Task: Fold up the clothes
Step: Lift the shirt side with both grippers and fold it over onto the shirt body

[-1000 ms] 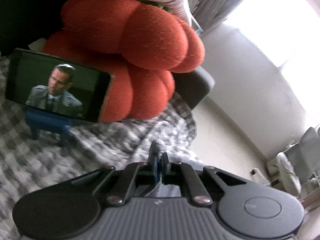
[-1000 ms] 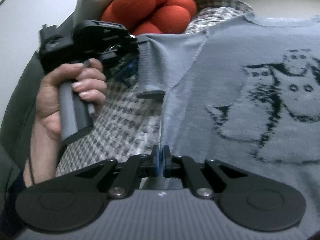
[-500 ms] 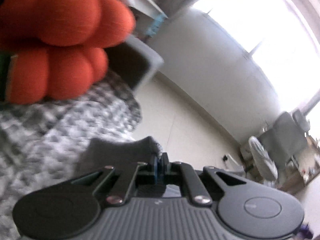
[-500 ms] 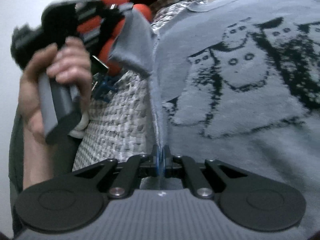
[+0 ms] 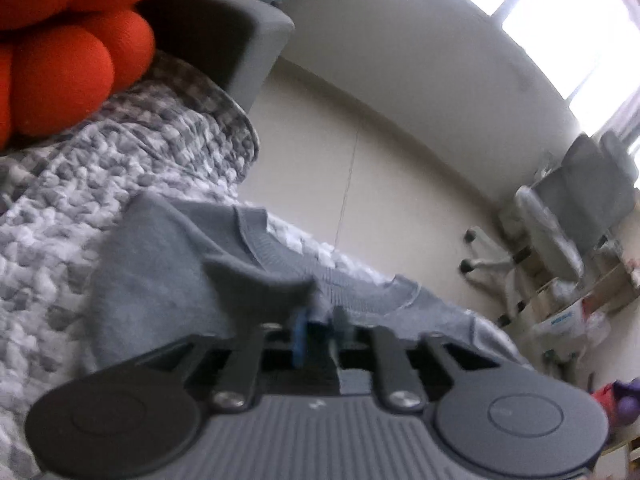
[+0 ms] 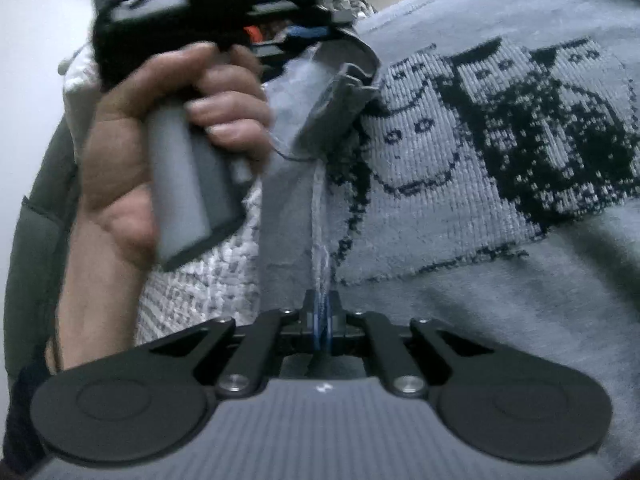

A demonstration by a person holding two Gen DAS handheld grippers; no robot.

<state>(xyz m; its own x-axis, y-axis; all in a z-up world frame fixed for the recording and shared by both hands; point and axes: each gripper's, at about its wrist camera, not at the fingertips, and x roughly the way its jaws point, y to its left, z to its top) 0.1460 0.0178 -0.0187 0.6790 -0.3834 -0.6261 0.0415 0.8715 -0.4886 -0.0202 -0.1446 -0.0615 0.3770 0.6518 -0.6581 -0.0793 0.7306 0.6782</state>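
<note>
A grey knit sweater (image 6: pixel 480 280) with a black cartoon print lies flat on a checked blanket (image 6: pixel 200 280). My right gripper (image 6: pixel 322 308) is shut on the sweater's side edge, pinching a ridge of cloth. A hand (image 6: pixel 168 128) holds my left gripper (image 6: pixel 336 28) over the sweater's chest, and the folded-over sleeve (image 6: pixel 320 92) hangs at its tip. In the left wrist view the left gripper (image 5: pixel 320 324) has its jaws opening, with a gap showing between them. The sleeve (image 5: pixel 160 280) slumps just ahead of them beside the collar (image 5: pixel 280 252).
An orange knotted cushion (image 5: pixel 60 60) sits at the blanket's (image 5: pixel 80 184) far end against a grey sofa arm (image 5: pixel 232 40). Beyond the edge lies pale floor (image 5: pixel 360 160), with a white office chair (image 5: pixel 560 232) and boxes by the window wall.
The left gripper carried the sleeve across over the sweater's chest, and its jaws have parted. The phone on its stand has left its view. The right gripper rolled a little, still pinching the edge.
</note>
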